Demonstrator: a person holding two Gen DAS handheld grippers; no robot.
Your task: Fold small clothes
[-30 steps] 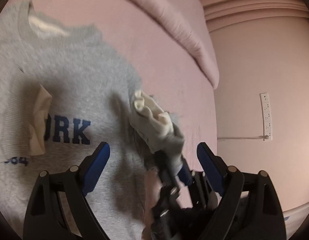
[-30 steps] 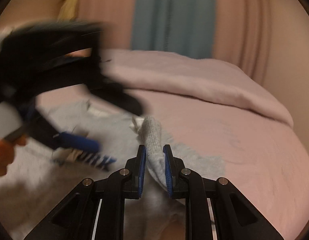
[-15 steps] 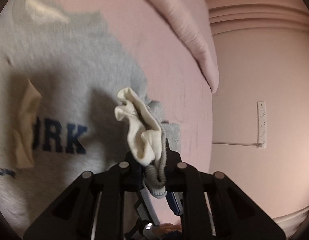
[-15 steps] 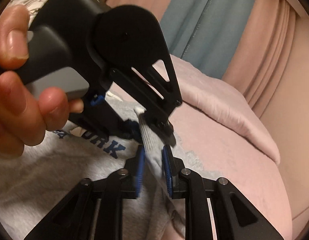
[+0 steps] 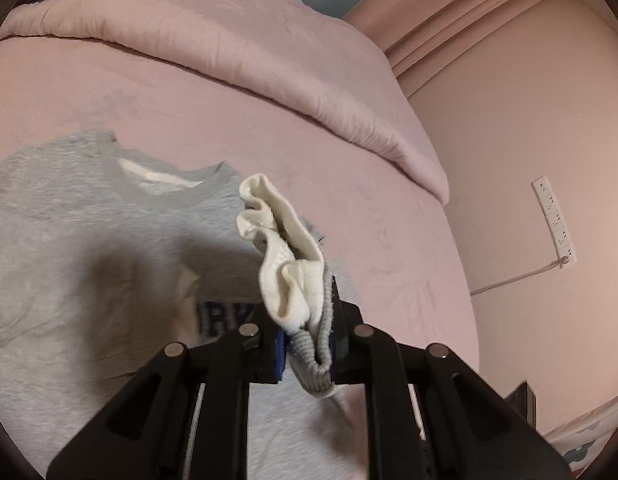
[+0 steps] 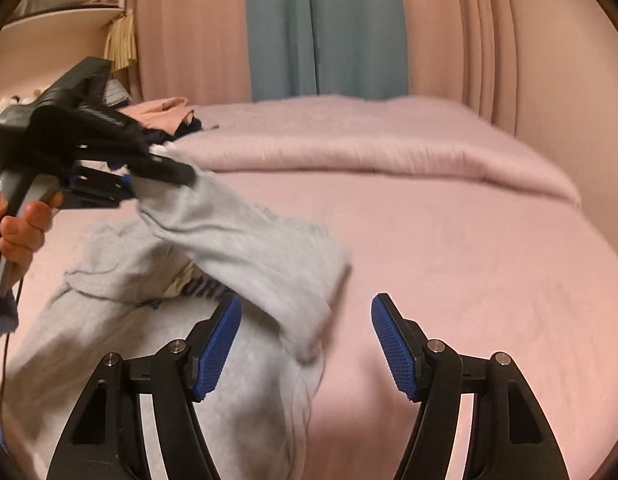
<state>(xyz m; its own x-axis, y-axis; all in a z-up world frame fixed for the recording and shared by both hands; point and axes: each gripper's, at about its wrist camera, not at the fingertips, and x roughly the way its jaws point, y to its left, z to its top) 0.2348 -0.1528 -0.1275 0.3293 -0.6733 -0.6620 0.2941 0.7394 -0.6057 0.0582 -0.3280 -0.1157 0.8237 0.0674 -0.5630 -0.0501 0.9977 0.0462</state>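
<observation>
A grey sweatshirt (image 5: 69, 240) with dark blue letters lies flat on the pink bed (image 5: 369, 208). My left gripper (image 5: 309, 344) is shut on the cuff (image 5: 285, 264) of one sleeve, grey ribbed outside and cream inside, and holds it off the bed. In the right wrist view the left gripper (image 6: 149, 176), held by a hand (image 6: 21, 232), pulls the sleeve (image 6: 249, 248) up and to the left. My right gripper (image 6: 307, 344) is opening. The slack sleeve hangs between its blue pads (image 6: 221, 344), which do not press on it.
A folded pink duvet (image 6: 369, 148) lies across the far part of the bed. A pile of clothes (image 6: 169, 116) sits at its left end. Pink and blue curtains (image 6: 321, 28) hang behind. A power strip (image 5: 555, 220) is on the wall to the right.
My left gripper closed on the sleeve cuff and lifted it up and away. My right gripper let go of the sleeve and opened wide.
</observation>
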